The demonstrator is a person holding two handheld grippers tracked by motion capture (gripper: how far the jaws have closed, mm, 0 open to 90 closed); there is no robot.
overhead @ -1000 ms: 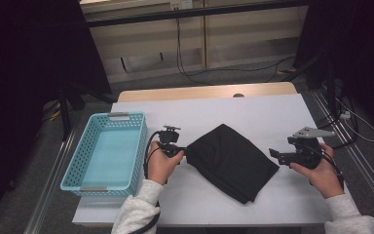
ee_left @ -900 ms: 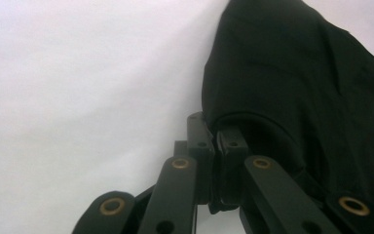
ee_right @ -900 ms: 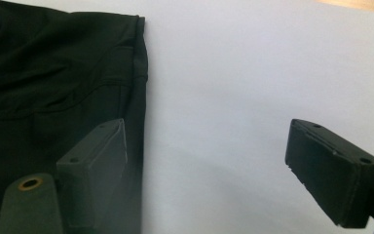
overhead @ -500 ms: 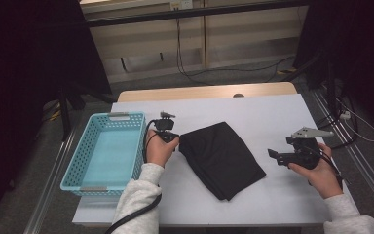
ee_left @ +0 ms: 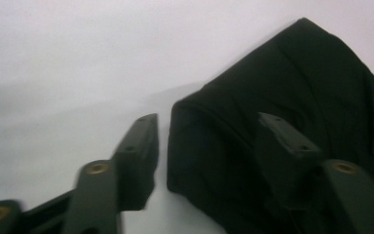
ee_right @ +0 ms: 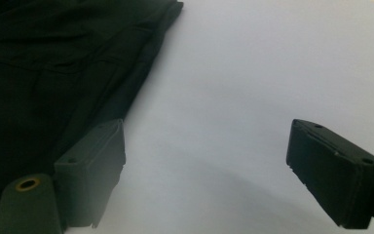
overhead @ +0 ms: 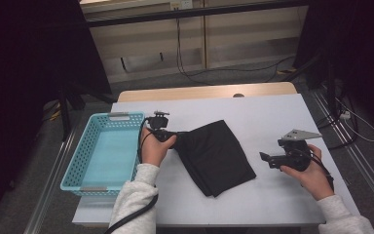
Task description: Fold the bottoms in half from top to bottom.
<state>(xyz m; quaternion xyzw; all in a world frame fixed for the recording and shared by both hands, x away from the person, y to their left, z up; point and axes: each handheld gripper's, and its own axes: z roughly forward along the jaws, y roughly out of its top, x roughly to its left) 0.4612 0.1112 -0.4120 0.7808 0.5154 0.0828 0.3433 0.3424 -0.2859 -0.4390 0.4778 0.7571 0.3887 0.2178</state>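
A folded black cloth (overhead: pixel 216 156) lies in the middle of the white table (overhead: pixel 272 117). My left gripper (overhead: pixel 179 138) is at the cloth's left corner, between cloth and basket. Its jaws have just been opening. In the left gripper view that gripper (ee_left: pixel 208 119) stands open, with the cloth's folded edge (ee_left: pixel 282 83) between the jaws and one jaw lying over the fabric. My right gripper (overhead: pixel 265 159) hovers to the right of the cloth, pointing toward it. It (ee_right: pixel 207 141) is open over bare table, and the cloth (ee_right: pixel 53 63) lies just beyond its left jaw.
A light blue plastic basket (overhead: pixel 73 168) sits at the table's left edge, beside my left hand. Bare tabletop (overhead: pixel 272 117) stretches behind and to the right of the cloth. Cables trail on the floor beyond the table.
My left hand has slid a little to the left and away from me, and the cloth shifted left with it. The right hand has stayed put.
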